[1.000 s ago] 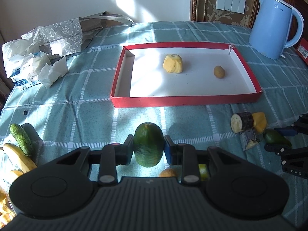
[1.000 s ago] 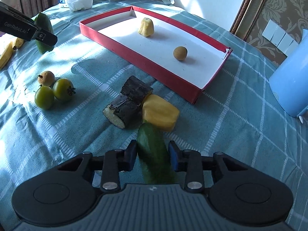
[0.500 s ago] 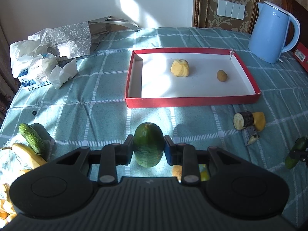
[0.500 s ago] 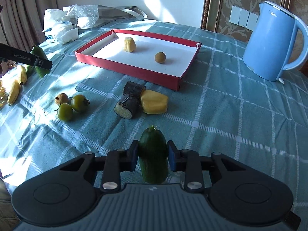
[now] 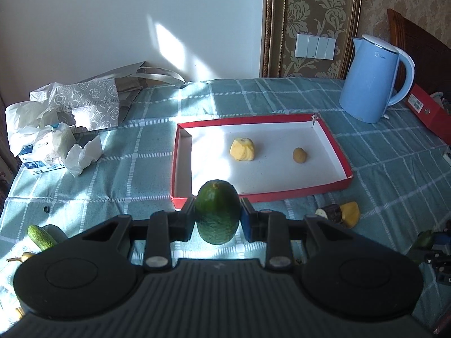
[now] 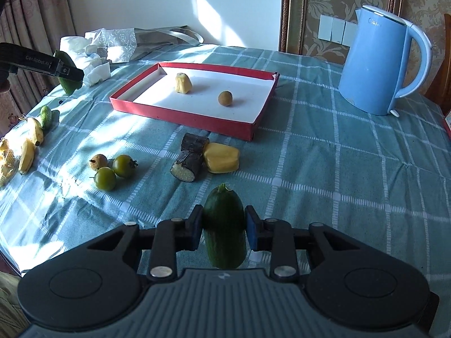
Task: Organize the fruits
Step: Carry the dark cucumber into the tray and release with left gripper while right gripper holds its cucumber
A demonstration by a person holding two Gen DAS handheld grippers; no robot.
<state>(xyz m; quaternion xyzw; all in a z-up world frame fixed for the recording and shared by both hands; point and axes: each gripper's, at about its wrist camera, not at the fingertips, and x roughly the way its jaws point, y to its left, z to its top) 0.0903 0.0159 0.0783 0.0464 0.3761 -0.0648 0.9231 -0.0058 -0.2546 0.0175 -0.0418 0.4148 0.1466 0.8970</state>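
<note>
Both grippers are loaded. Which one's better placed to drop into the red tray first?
Left, probably. The left gripper, jaws shut on the dark green avocado, sits right at the near wall of the red cardboard tray. The right gripper, holding the dark green cucumber, is farther back, behind loose produce.

two cucumbers (image 6: pixel 224 226), two green tomatoes (image 6: pixel 124 165), one avocado (image 5: pixel 217 215), one kettle (image 6: pixel 375 64)

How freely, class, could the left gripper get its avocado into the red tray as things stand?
Probably freely: the left gripper holds the avocado near the red tray, whose near side is bare, with nothing between.
</note>
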